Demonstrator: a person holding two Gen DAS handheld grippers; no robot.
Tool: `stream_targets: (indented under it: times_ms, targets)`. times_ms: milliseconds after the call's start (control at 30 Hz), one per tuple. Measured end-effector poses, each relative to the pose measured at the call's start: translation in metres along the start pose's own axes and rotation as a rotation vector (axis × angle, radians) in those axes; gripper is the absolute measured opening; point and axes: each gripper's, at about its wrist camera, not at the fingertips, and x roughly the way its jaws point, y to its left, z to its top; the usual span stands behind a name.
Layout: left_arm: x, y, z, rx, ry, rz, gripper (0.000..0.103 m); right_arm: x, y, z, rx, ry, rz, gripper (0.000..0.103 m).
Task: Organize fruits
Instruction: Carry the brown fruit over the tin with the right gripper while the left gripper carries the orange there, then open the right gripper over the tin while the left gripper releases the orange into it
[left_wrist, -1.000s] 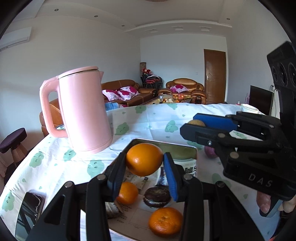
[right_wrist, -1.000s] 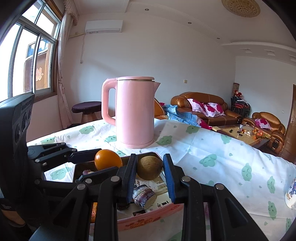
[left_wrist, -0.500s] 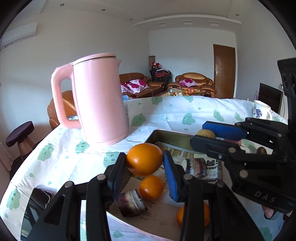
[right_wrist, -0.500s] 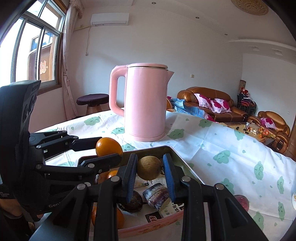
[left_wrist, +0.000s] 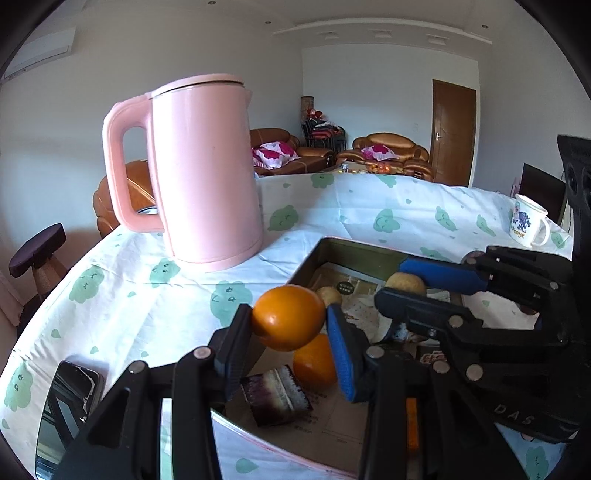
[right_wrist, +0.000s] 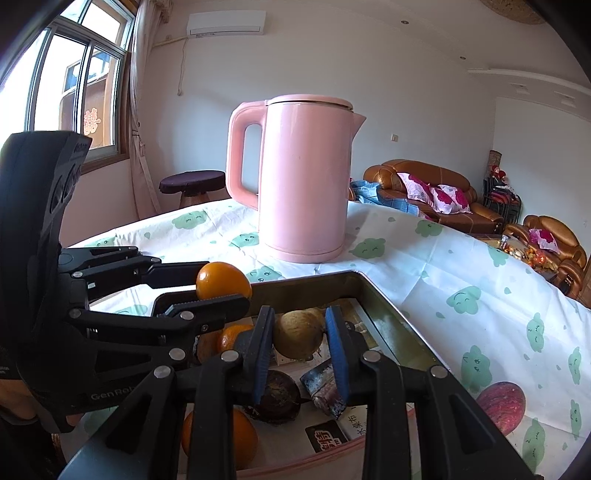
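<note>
Fruits: I am carrying two over the tray (left_wrist: 354, 248), near side of the pink kettle (left_wrist: 207, 170).
Left claw (left_wrist: 289, 321): I am pinching an orange (left_wrist: 289, 316), raised so it clears the tray wall.
Right claw (right_wrist: 299, 339): I am pinching a tan fruit (right_wrist: 297, 334) above the tray's contents.
Left view alone: a mug (left_wrist: 527, 220) far right of the kettle, a phone (left_wrist: 68, 398) near it.
Right view alone: a reddish apple (right_wrist: 500, 402) lying on the cloth outside the tray, right of the kettle, probably awaiting sorting.
</note>
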Motion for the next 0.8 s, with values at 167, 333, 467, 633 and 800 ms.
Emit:
stream_targets:
  times_ms: [167,333,467,633,800]
  targets:
    - [0.0028,-0.0001,-0.0002,0.007,0.016,0.005,0.043,0.0006,0.0010,0.0001,-0.001,0.007,0.008,0.031]
    - [0.0055,0.0009,-0.0002,0.010,0.033,0.006,0.043,0.0036,0.0000,0.0002,0.002,0.024,0.017,0.031]
    - [0.0070,0.0006,-0.0001,0.012,0.040,0.006,0.043,0.0050,-0.0008,-0.0004,0.006,0.034,0.026,0.031]
    - [0.0064,0.0015,-0.0007,0.010,0.038,0.022,0.043,0.0075,-0.0009,-0.0002,0.002,0.043,0.059,0.031]
    - [0.0017,0.0049,-0.0023,0.001,0.023,0.058,0.057,0.0054,-0.0023,-0.0011,0.013,0.033,0.055,0.039]
